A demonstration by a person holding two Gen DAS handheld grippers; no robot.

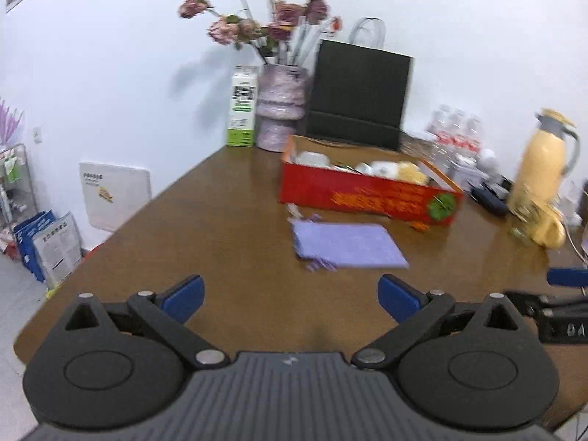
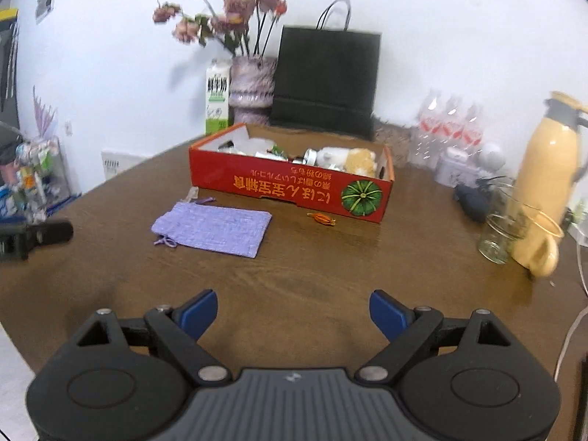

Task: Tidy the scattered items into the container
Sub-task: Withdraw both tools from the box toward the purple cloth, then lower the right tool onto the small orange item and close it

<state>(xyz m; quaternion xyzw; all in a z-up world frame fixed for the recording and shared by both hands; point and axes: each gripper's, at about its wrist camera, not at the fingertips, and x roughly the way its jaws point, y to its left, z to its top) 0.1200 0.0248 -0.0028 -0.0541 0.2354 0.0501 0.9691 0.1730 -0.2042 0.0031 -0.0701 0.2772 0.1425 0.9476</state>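
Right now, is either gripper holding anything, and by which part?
Nothing is held. The left gripper and right gripper both have open, empty jaws; the purple pouch lies untouched on the table.

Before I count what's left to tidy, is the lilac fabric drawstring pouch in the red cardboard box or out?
Out. The lilac fabric drawstring pouch lies flat on the brown wooden table, in front of the red cardboard box.
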